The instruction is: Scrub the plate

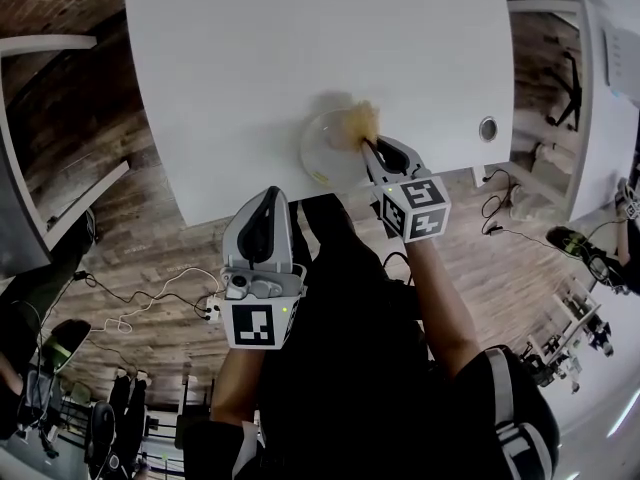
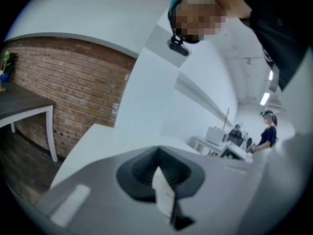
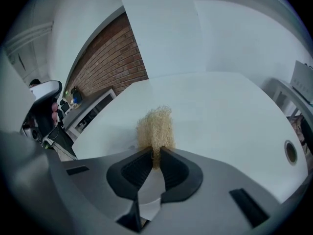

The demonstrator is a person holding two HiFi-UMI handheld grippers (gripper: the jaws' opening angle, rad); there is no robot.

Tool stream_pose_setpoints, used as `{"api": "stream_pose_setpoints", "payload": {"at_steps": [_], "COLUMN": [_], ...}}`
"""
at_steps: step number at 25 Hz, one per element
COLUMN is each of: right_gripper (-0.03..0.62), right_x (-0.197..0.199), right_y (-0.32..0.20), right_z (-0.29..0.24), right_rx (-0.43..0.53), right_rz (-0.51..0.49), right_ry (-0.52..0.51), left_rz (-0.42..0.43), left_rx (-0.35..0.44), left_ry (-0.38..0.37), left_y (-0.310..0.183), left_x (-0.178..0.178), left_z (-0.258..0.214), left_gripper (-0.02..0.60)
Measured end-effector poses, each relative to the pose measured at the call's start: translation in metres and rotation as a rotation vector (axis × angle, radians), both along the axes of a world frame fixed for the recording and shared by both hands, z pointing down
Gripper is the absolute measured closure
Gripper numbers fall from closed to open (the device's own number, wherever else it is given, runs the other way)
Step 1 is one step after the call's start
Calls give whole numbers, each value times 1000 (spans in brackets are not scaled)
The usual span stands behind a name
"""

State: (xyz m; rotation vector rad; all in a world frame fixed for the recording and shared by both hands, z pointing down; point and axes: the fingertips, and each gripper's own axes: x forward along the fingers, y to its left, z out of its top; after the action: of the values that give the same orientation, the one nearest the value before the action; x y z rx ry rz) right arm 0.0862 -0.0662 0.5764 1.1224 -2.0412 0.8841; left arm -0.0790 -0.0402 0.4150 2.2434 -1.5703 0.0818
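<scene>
- Head view, looking steeply down: a white worktop [image 1: 300, 48] fills the upper middle of the frame, with wooden floor [image 1: 130, 238] showing to the left and below it.
- A pale round plate [image 1: 322, 160] sits on the worktop near its lower edge, just right of the frame's centre.
- A straw-coloured, fibrous scrubber [image 1: 358, 122] lies over the plate's upper right part.
- The right gripper [image 1: 368, 146] reaches up from the lower right, its tips at the plate. Its marker cube is just below, past the worktop's edge.
- Right gripper view: the right gripper [image 3: 155, 153] has its jaws pinched tight on the lower end of the scrubber [image 3: 155, 127]. The rest of the tuft stands up beyond the tips in the centre of the frame.
- Behind the scrubber the white worktop [image 3: 220, 111] spreads across the frame. A small round hole [image 3: 290, 152] is set in it at the far right.
- That same hole [image 1: 488, 128] appears right of the plate in the head view.
- The left gripper [image 1: 268, 200] is in the lower middle of the head view, off the worktop and just below its edge, left of the plate.
- Left gripper view: the left gripper [image 2: 157, 153] has its jaws pressed together with nothing between them. It points up at a white wall, with a brick wall [image 2: 73, 82] at the left of the frame.
- Cables [image 1: 150, 303] trail over the floor at the lower left of the head view.
</scene>
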Motion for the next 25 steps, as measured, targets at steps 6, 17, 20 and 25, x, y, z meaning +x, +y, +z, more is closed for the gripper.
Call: {"api": "stream_pose_setpoints", "payload": {"at_steps": [6,17,20,25], "right_gripper": [551,551,551,551], "right_x": [-21,-66,-74,-85], "right_y": [13,46,53,61], "right_z": [5,2,0,-2], "right_rx": [-14,-51,-57,-67], "right_rz": [-40,-157,-182,-203], "right_ry": [-15,-67,-75,-94], "left_rz": [5,-8,-6,-4], "left_rx": [1,3,11,12], "left_ry": [-6,-4,-7,-9], "left_y": [6,14,15,16], "left_x": [-3,-6,-7,-9], "left_z": [0,2,1,2], "left_gripper": [578,578,578,578]}}
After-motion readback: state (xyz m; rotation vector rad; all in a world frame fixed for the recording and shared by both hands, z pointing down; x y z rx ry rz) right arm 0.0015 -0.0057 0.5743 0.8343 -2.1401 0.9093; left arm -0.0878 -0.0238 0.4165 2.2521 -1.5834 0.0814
